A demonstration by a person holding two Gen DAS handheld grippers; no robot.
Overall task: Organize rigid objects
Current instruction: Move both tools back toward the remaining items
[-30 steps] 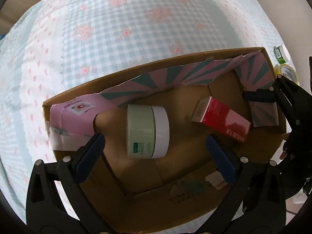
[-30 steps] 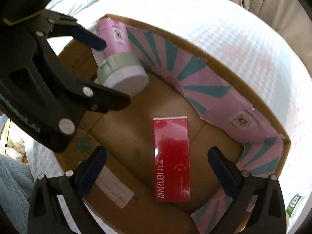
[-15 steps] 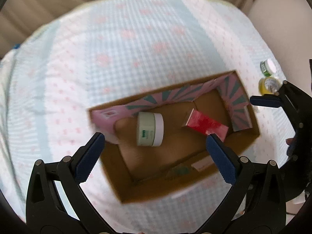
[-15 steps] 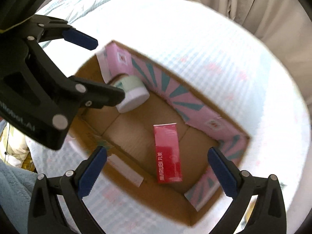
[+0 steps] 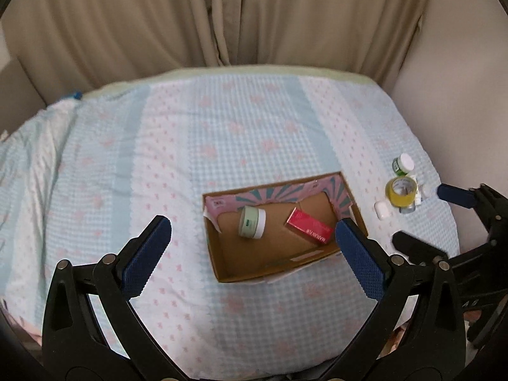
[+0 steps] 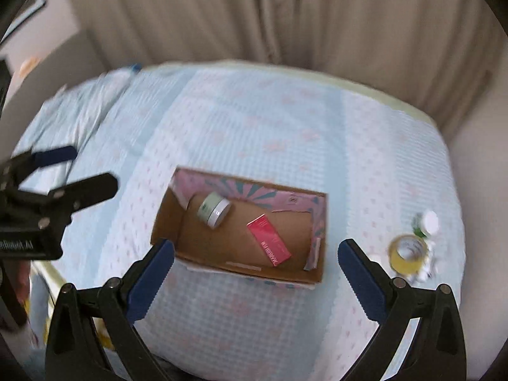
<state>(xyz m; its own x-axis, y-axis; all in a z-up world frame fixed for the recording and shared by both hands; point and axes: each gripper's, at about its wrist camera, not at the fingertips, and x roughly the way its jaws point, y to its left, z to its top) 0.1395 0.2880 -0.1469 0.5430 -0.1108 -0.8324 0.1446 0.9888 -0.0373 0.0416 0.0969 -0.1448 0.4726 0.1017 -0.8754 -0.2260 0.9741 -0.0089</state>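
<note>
Both claws released and holding nothing: left claw (image 5: 252,243) and right claw (image 6: 255,268) hang above the bed (image 5: 177,146), fingers spread wide, well clear of everything. Cardboard box (image 5: 360,219) sits open on the checked bedspread, pink/teal patterned lining along its far wall. Inside: pale green jar (image 5: 252,222) with white lid, lying on its side toward the left end; red carton (image 5: 309,230) lying flat to its right, apart from the jar, printed text on its side. Outside the box, near the bed's right edge: yellow tape roll (image 5: 400,193), a small green-label bottle (image 5: 402,162) with white cap just behind it, small white item (image 5: 382,209) just beside the roll. A few more small things touch the roll; too small to identify. Right wrist view is motion-blurred. Beige curtain (image 5: 254,16) behind the bed.
</note>
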